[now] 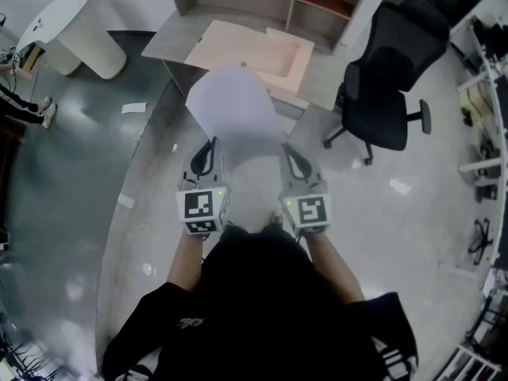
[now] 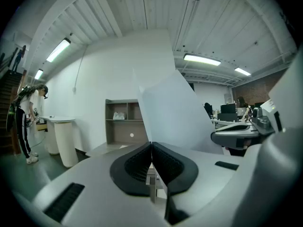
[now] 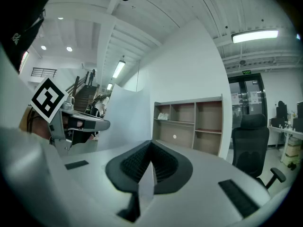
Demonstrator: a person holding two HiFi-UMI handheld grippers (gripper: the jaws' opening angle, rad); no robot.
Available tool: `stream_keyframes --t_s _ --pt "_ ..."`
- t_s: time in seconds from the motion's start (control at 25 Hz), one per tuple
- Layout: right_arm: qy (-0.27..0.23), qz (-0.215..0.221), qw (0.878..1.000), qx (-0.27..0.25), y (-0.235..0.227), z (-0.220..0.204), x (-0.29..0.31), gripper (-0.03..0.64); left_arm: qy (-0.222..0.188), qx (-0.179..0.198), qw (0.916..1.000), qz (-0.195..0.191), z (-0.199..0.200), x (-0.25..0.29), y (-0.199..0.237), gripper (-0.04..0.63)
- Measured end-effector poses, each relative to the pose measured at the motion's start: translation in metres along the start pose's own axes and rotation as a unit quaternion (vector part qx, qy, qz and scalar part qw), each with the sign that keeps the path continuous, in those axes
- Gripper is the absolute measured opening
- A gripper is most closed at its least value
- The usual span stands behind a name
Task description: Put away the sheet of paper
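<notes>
A white sheet of paper (image 1: 234,109) is held up in the air in front of me, pinched by its two near corners. My left gripper (image 1: 208,145) is shut on its left corner and my right gripper (image 1: 290,151) on its right corner. In the left gripper view the sheet (image 2: 170,112) rises up and to the right out of the closed left gripper (image 2: 151,145). In the right gripper view the sheet (image 3: 128,112) stands to the left, and an edge of it runs through the closed right gripper (image 3: 151,143). Both grippers point nearly level.
Ahead stands a grey desk (image 1: 175,34) bearing a pale wooden board (image 1: 254,50), with an open shelf unit (image 3: 194,122) behind it. A black office chair (image 1: 393,70) is at the right. At the far left are a white round table (image 1: 71,22) and a person (image 1: 20,105).
</notes>
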State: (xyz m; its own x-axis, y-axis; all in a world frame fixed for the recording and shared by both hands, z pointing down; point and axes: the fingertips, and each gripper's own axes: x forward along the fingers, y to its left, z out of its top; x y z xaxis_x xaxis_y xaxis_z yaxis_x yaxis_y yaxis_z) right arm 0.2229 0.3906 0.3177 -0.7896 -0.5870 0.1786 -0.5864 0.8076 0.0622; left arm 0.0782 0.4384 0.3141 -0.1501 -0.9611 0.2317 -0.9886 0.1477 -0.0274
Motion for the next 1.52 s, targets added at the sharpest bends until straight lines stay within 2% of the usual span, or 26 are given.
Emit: stream_keyframes --t_s 0.36,0.52,0.68,1.12,1.52 --pt "0.005 0.014 1.000 0.006 0.028 0.001 0.007 0.017 -0.022 0.016 0.9996 -0.002 -0.002 -0.015 0.018 0.046" --pt "0.002 0.007 1.000 0.023 0.046 0.005 0.018 0.017 -0.027 0.024 0.9994 -0.003 -0.003 -0.020 0.034 0.046" --pt "0.005 0.008 1.000 0.016 0.068 0.004 0.026 0.017 -0.028 0.027 0.9992 -0.004 -0.004 -0.030 0.054 0.046" --pt "0.024 0.006 1.000 -0.008 0.122 -0.008 0.030 0.017 -0.019 0.014 0.9996 -0.014 -0.029 -0.063 0.091 0.046" --pt "0.027 0.026 0.999 -0.014 0.143 -0.014 0.044 0.017 -0.021 -0.005 0.9998 -0.001 -0.043 -0.064 0.109 0.046"
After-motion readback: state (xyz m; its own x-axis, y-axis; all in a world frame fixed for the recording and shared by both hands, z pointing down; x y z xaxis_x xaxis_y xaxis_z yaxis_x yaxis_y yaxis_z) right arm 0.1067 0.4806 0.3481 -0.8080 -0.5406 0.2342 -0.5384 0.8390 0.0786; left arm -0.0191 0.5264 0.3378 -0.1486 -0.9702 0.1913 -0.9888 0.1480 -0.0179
